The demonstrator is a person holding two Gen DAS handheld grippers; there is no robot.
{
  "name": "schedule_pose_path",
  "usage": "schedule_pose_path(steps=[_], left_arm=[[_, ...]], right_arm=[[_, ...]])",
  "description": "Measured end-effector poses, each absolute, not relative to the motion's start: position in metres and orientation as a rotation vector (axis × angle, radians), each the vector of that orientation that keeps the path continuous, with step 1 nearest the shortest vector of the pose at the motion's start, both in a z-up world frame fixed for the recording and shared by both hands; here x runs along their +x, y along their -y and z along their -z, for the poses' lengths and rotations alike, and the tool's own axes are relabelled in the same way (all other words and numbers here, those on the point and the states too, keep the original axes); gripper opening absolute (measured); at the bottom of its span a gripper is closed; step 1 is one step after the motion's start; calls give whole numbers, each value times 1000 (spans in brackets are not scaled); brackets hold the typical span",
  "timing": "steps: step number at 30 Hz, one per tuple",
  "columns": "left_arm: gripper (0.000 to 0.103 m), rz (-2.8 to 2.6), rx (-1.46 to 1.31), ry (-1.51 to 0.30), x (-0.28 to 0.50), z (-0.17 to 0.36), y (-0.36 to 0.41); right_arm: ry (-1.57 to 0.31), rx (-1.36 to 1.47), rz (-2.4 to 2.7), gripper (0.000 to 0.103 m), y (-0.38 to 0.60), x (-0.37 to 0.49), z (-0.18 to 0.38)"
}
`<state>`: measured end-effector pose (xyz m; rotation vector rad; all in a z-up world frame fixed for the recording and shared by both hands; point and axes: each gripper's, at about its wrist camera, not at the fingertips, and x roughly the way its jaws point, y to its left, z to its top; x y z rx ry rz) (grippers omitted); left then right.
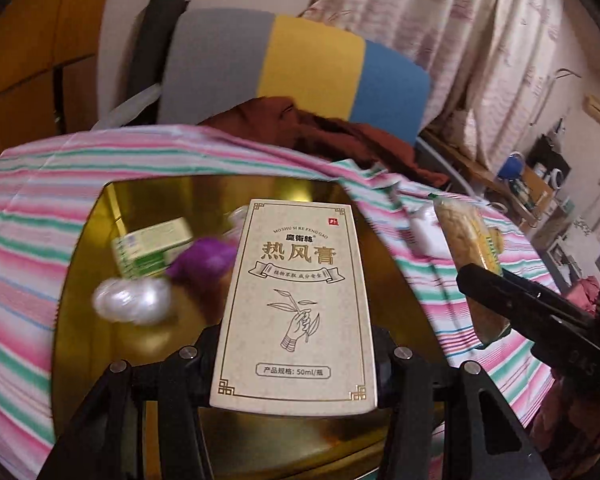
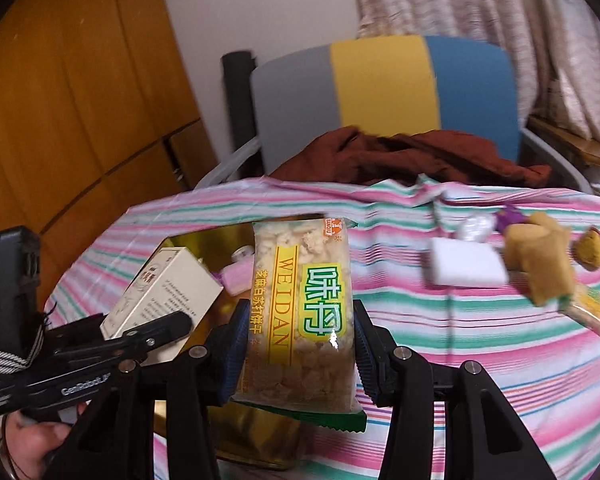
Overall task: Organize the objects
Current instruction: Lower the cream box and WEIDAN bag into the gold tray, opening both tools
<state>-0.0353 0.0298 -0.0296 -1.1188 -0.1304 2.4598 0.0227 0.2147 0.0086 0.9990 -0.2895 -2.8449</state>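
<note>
Motion blurs the small things on the striped cloth (image 2: 440, 320) beyond the gold tin (image 1: 148, 344). The left gripper (image 1: 294, 344) clamps a beige carton (image 1: 296, 304) above the tin (holding a green box (image 1: 152, 250), purple lump (image 1: 204, 258), white wad (image 1: 134, 300)); the right gripper (image 2: 298, 348) pinches a cracker packet (image 2: 300, 312) at the tin's near edge.

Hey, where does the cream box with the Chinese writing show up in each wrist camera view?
Left wrist: the cream box fills the lower centre, clamped in the left hand-held gripper, over the gold tin.
Right wrist: the same box sits at lower left, left of the cracker packet.
Shared landmark: the grey, yellow and blue chair back.
</note>
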Motion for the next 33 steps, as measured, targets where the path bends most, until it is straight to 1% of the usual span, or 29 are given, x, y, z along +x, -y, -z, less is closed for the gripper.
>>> schedule_pose_path(steps=[7,15,20,24,26,28,30,33], left_arm=[[52,-2445,-1265,92,-40,52,-10],[52,-2425,-1353,42,-41,63,-4],[52,-2449,-1429,15,-48,71,6],[53,-2455,-1485,76,-54,75,16],[54,-2448,-1492,121,-54,75,19],[63,-2461,-1472,158,-51,70,20],[67,-2488,-1443,175,-47,64,20],[72,-2548,-1365,214,-41,51,26]], right_arm=[[213,1139,2724,48,-177,2,13],[163,1242,2661,48,-155,-17,33],[179,1300,2636,49,-148,-31,42],[219,1335,2618,49,-145,-40,48],[234,1338,2615,49,-143,-42,49],[259,1322,2616,50,-143,-42,48],[279,1299,2608,55,-143,-43,45],[270,1264,2637,62,-144,-39,39]])
